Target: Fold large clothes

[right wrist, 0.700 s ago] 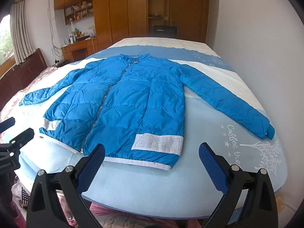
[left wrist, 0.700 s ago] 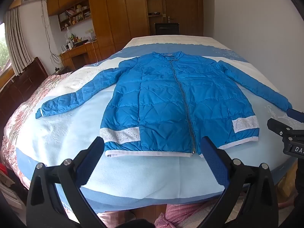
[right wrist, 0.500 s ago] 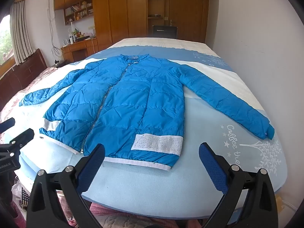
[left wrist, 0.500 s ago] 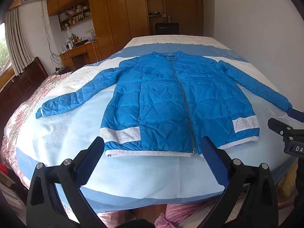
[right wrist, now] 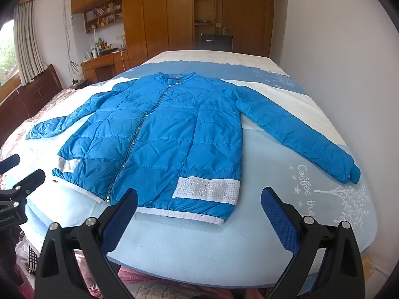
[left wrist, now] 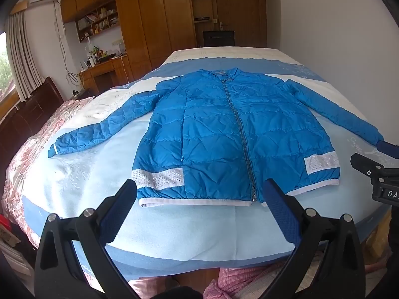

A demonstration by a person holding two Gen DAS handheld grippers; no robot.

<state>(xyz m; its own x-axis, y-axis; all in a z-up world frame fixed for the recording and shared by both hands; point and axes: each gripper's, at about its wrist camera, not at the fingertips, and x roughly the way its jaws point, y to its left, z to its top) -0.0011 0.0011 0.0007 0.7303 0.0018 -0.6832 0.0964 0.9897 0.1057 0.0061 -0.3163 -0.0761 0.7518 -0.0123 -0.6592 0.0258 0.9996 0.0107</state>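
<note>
Blue quilted nylon fills both views: a puffer jacket (left wrist: 224, 134) lies front-up and zipped on the bed (left wrist: 174, 234), spread flat with both sleeves out to the sides. Its long axis runs from the white hem (left wrist: 197, 201), nearest the cameras, away to the collar (left wrist: 224, 71) at the far end; the zip (left wrist: 239, 129) marks that line. The sleeves slant outward and back toward the near edge, one cuff (right wrist: 354, 174) close to the printed tree on the cover.

The left gripper (left wrist: 199, 206) and the right gripper (right wrist: 199, 209) both hover short of the hem, tilted down at the bed, jaws spread wide with nothing between them. Neither touches the cloth.

Folding looks not yet begun; this reads as the approach before the first grasp. The likely next move is to bring a sleeve across the chest, which calls for each gripper to reach out to its own side, come down on a cuff or shoulder seam, and pinch the slick padded fabric firmly enough that it does not slip free.
</note>
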